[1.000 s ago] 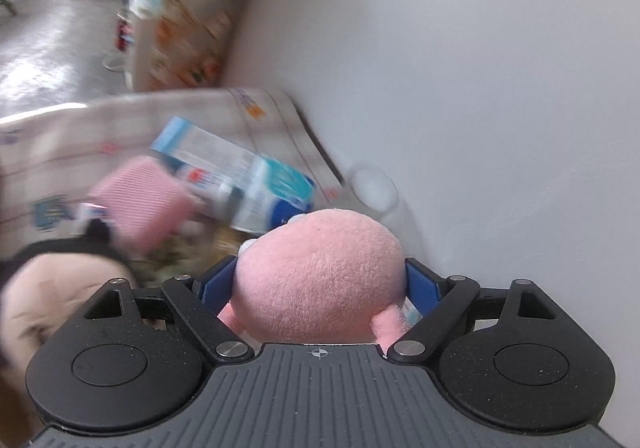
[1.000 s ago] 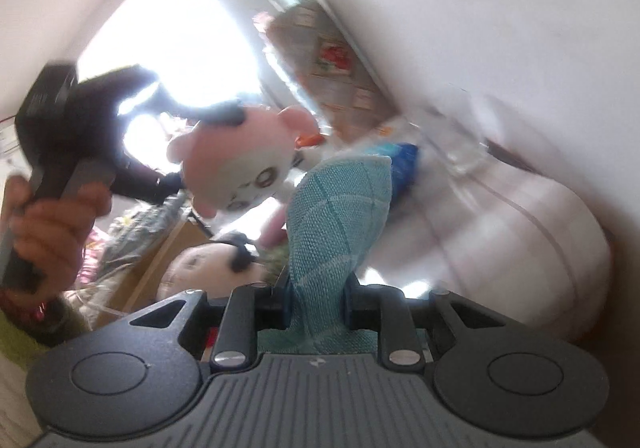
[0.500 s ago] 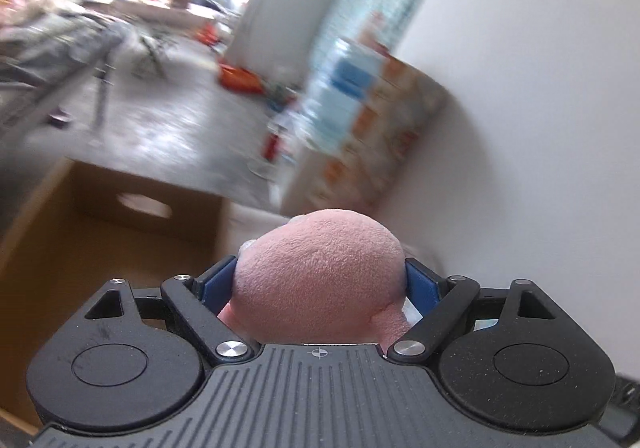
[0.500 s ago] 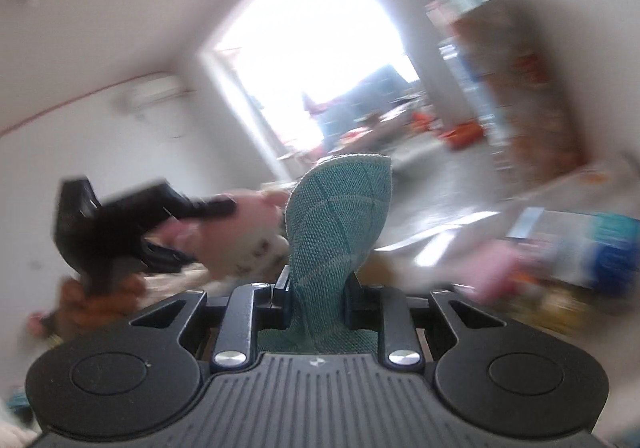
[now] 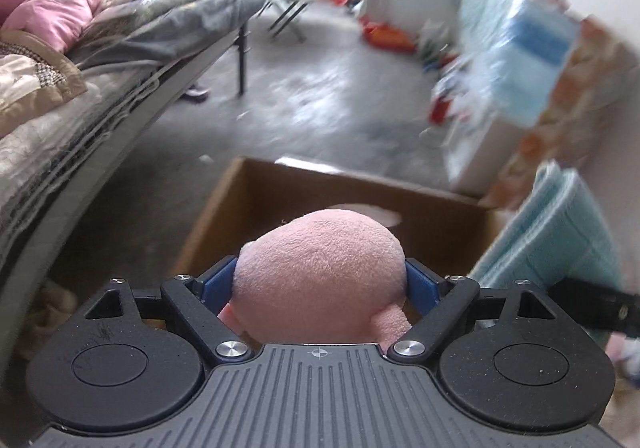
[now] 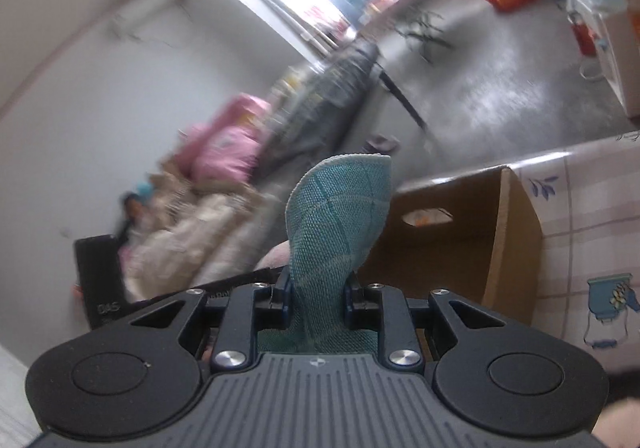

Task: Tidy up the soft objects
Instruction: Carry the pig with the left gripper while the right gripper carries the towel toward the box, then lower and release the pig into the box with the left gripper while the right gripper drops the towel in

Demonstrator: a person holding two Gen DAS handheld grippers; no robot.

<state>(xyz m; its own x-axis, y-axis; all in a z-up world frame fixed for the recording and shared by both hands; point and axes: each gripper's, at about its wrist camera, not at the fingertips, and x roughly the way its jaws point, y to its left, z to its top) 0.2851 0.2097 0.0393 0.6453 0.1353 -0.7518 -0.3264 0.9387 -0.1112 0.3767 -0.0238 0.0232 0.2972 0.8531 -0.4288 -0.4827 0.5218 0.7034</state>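
My left gripper is shut on a pink plush toy and holds it above an open brown cardboard box. My right gripper is shut on a folded teal cloth that stands up between the fingers. The same cloth shows at the right edge of the left wrist view. In the right wrist view the box lies just beyond the cloth, and a bit of the pink toy shows to the cloth's left.
A bed with grey and pink bedding runs along the left. Beyond the box is concrete floor with clutter near a wall at the right. A patterned tablecloth lies right of the box.
Both grippers have swung away from the table by the wall toward the cardboard box, each still holding its object. The box has come nearer in both views.
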